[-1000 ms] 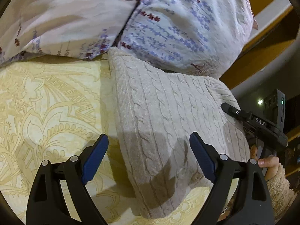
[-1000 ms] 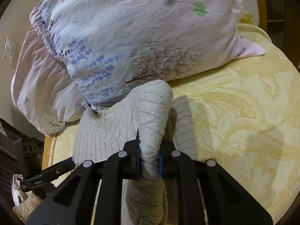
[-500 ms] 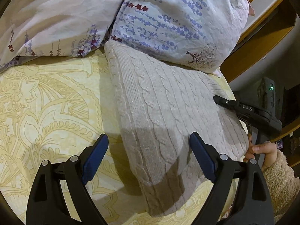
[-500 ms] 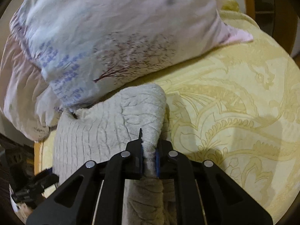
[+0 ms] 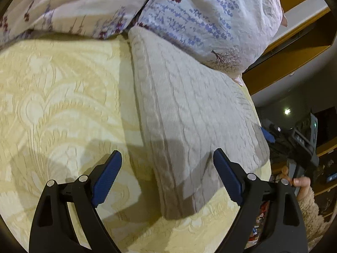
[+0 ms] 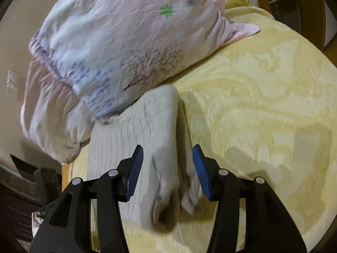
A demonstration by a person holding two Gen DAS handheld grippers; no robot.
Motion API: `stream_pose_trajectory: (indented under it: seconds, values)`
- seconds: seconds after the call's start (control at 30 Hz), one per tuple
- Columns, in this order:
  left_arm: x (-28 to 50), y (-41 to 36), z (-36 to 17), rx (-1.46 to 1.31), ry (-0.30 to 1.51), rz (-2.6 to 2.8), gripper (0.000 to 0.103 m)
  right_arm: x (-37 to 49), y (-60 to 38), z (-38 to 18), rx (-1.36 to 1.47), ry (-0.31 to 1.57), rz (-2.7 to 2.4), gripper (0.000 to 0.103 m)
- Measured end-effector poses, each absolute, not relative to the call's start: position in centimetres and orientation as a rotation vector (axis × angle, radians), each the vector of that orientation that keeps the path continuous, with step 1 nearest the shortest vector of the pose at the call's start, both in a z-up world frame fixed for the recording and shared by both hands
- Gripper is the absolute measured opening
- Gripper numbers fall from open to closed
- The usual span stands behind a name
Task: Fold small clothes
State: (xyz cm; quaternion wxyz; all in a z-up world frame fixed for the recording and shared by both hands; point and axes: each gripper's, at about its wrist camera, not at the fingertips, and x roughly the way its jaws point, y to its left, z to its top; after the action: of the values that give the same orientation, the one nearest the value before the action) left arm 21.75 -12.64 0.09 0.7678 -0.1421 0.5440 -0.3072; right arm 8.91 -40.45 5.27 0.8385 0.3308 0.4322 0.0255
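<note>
Half a second ago the right gripper (image 6: 168,169) was pinched on the rolled edge of the knitted sweater (image 5: 189,113); now its blue-padded fingers (image 6: 134,168) stand apart on either side of that edge, which lies loose between them with no firm contact visible, though motion blur softens the view. The cream cable-knit sweater lies folded into a long, roughly rectangular bundle on the bed, over a yellow patterned bedspread (image 5: 59,97), its far end tucked against and partly under a floral pillow (image 5: 206,19) printed with purple sprigs and a small tree. In the right wrist view the sweater (image 6: 134,130) runs away from the camera toward that same pillow (image 6: 126,38), with a rounded fold along its right side and a sleeve or loose end bunched just in front of the fingers. The left gripper (image 5: 167,176) hovers above the near end of the bundle, its fingers (image 5: 107,175) spread wide and touching nothing; one is over the bedspread, the other over the sweater's near right part, and their shadow falls across the knit. At the right edge of the left wrist view the right gripper (image 5: 273,136) shows as a dark body with a blue tip at the sweater's side, with the person's hand (image 5: 301,184) in a fuzzy sleeve behind it. A wooden bed frame (image 5: 294,48) shows past the pillow.
</note>
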Motion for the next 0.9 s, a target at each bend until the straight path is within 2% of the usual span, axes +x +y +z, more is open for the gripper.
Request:
stream_pose_trajectory:
  seconds: [0.23, 0.3, 0.4, 0.43, 0.5, 0.6, 0.7, 0.9]
  values:
    - [20.9, -13.5, -0.1, -0.318, 1.201, -0.716, 0.084, 5.9, -37.9, 4.6, 0.673, 0.933, 0.141, 0.046]
    - [20.8, -14.0, -0.3, -0.318, 1.211, -0.73, 0.078, 5.8, -37.1, 4.2, 0.655, 0.949, 0.15, 0.028]
    - [20.8, -14.3, -0.6, -0.324, 1.226, -0.742, 0.068, 5.6, -36.0, 3.9, 0.625, 0.947, 0.171, 0.015]
    - [20.8, -14.4, -0.8, -0.327, 1.233, -0.745, 0.065, 5.6, -35.6, 3.9, 0.595, 0.947, 0.169, 0.014]
    - [20.8, -14.7, -1.2, -0.334, 1.251, -0.751, 0.049, 5.7, -35.4, 4.0, 0.558, 0.95, 0.141, 0.01]
    - [20.7, -14.7, -1.3, -0.338, 1.25, -0.758, 0.042, 5.2, -36.1, 5.7, 0.541, 0.865, 0.105, 0.009]
    - [20.7, -14.7, -1.2, -0.358, 1.253, -0.771, 0.042, 4.8, -36.7, 7.4, 0.517, 0.801, 0.083, 0.008]
    - [20.2, -14.2, -2.1, -0.341, 1.285, -0.767, 0.04, 5.1, -37.1, 3.4, 0.492, 0.953, 0.01, 0.009]
